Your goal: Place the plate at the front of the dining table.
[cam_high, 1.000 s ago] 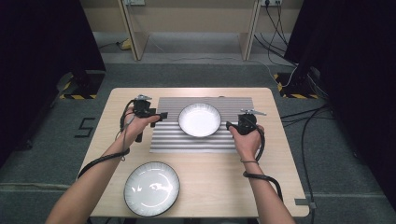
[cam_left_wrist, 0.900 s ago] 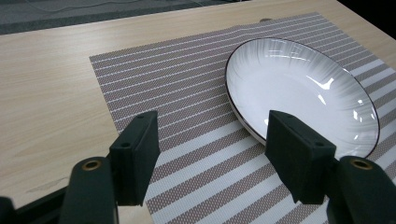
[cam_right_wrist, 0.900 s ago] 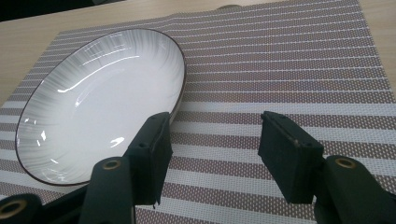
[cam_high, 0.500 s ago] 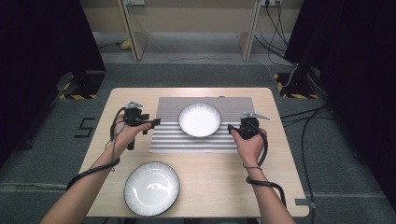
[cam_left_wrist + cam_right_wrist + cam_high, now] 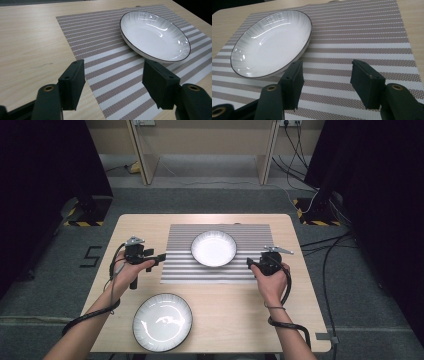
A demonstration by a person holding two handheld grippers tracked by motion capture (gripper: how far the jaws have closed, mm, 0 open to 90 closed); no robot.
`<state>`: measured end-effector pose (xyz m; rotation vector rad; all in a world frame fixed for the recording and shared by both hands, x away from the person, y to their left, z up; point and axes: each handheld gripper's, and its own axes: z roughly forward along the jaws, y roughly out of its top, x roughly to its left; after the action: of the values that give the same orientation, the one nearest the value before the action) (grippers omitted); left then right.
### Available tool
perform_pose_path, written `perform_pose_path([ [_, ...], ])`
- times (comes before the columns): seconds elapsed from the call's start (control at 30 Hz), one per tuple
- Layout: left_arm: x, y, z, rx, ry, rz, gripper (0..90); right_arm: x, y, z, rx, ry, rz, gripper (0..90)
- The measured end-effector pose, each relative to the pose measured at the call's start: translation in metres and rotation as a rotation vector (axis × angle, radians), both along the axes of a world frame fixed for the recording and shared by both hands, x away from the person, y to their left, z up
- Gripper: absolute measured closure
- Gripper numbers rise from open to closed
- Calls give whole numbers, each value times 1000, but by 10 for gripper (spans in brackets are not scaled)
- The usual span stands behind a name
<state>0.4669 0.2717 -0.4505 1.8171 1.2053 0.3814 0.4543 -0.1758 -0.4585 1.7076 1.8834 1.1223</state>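
Flanking: left gripper (image 5: 159, 256) and right gripper (image 5: 251, 263) sit on either side of the white plate (image 5: 214, 248), each near its rim but not touching it.
Jaws: both pairs stand wide apart, holding nothing.
Plate position: it rests on the striped mat (image 5: 175, 270), toward the mat's far middle.
Second plate: another white plate (image 5: 162, 322) lies on the bare surface (image 5: 225, 320), near the person's edge, well apart from the mat.
Risk: I'd judge a one-sided pinch on that smooth, sloped rim could let the plate slip or tip.
Risk, mat: a low jaw could catch the mat and drag it.
Hard to see: from above, the jaw tips are small and dark.
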Motion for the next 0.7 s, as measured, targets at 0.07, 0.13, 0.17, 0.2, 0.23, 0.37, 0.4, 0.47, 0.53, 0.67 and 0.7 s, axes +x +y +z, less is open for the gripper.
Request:
perform_pose_path([
  [0.07, -2, 1, -1, -4, 0, 2, 342, -3, -3, -1, -1, 0, -3, 435],
  [0.13, -7, 5, -4, -3, -1, 8, 341, -5, -5, -1, 3, 2, -7, 434],
  [0.17, -10, 8, -8, -6, 3, 17, 341, -9, -9, -3, 6, 4, -12, 434],
  [0.2, -12, 11, -10, -10, 7, 23, 341, -10, -10, -3, 5, 3, -14, 434],
  [0.23, -14, 13, -12, -9, 10, 31, 341, -12, -12, -4, 7, 4, -15, 434],
  [0.37, -21, 18, -18, -15, 16, 42, 341, -20, -17, -9, 9, 5, -22, 434],
  [0.4, -22, 20, -19, -12, 14, 41, 341, -21, -18, -10, 9, 7, -24, 434],
  [0.47, -27, 23, -20, -22, 10, 47, 342, -23, -21, -12, 11, 13, -36, 434],
  [0.53, -30, 24, -20, -23, 6, 51, 342, -26, -25, -14, 11, 12, -43, 434],
  [0.67, -38, 29, -24, -32, 8, 58, 342, -31, -28, -16, 5, 14, -42, 434],
  [0.7, -42, 32, -26, -38, 9, 67, 342, -32, -28, -16, 0, 11, -39, 434],
])
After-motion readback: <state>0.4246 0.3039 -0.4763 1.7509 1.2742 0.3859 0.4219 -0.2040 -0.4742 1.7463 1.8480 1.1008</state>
